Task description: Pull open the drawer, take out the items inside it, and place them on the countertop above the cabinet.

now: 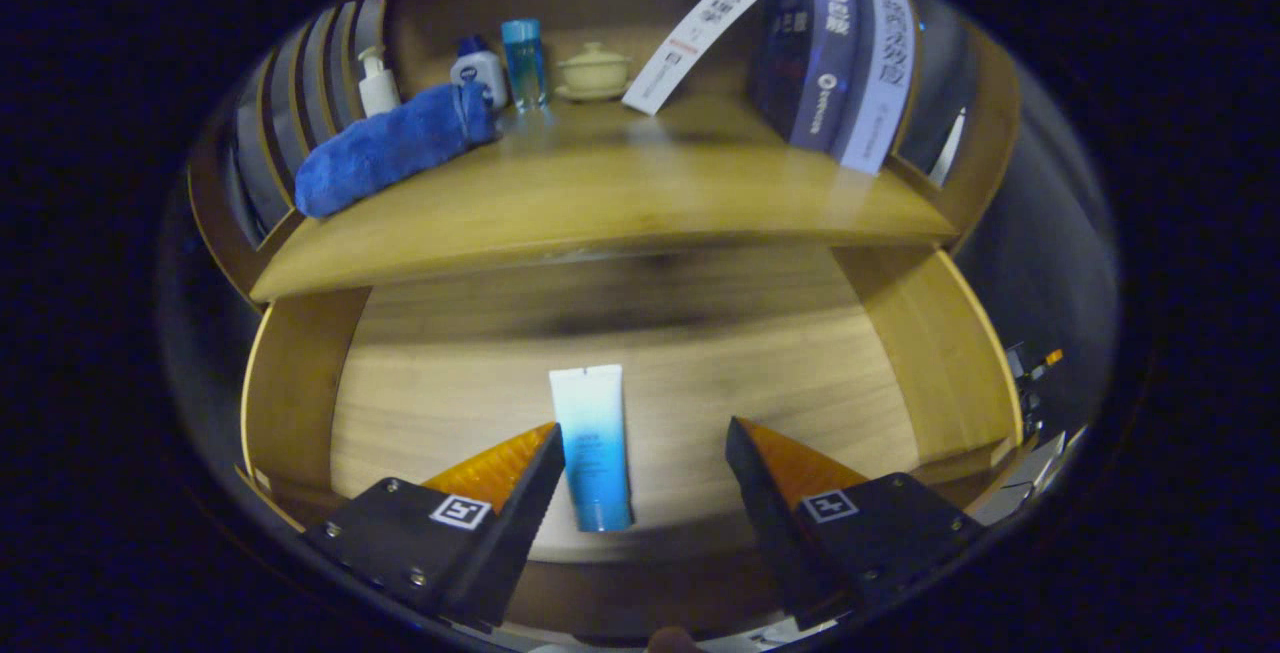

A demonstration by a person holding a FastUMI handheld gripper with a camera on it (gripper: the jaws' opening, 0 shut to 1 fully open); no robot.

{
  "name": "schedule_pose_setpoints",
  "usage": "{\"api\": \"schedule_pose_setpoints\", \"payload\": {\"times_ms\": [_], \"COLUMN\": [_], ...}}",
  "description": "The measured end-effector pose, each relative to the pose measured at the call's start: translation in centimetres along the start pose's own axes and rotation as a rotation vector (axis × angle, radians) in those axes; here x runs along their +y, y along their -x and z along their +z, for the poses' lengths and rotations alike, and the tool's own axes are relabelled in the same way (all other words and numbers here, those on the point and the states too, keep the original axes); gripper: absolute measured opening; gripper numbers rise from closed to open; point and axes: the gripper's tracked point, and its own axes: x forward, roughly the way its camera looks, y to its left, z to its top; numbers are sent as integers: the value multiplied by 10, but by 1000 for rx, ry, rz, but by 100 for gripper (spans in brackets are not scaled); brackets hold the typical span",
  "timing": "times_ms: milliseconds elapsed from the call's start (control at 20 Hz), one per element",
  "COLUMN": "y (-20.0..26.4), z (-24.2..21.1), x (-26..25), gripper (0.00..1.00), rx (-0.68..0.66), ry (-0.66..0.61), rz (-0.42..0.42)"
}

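The wooden drawer (pixel 930 353) stands pulled open below the countertop (pixel 600 203). On its floor lies a white-to-blue tube (pixel 592 448), cap end toward me, close to the left finger. My gripper (pixel 645 438) hovers open above the drawer's front part, and the tube lies within the gap between the fingers, nearer the left one. Neither finger touches it. On the countertop rests a rolled blue towel (pixel 390 148), beyond the fingers and to the left.
At the back of the countertop stand a white pump bottle (pixel 377 83), a white bottle with a blue cap (pixel 479 70), a clear blue bottle (pixel 524 60) and a small lidded cup (pixel 594 71). Books (pixel 850 53) lean at the right.
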Motion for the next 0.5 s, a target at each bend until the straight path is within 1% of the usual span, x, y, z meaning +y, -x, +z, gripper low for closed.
{"api": "schedule_pose_setpoints", "payload": {"times_ms": [50,200,300,350,400,500], "y": [-2,-17,-28,-24,-28,-25], "z": [-4,-19,-30,-25,-20,-22], "x": [8,13,23,25,29,36], "gripper": [95,93,60,56,42,41], "rx": [31,129,185,176,143,122], "ry": [7,40,29,43,34,56], "rz": [24,2,20,44,63,116]}}
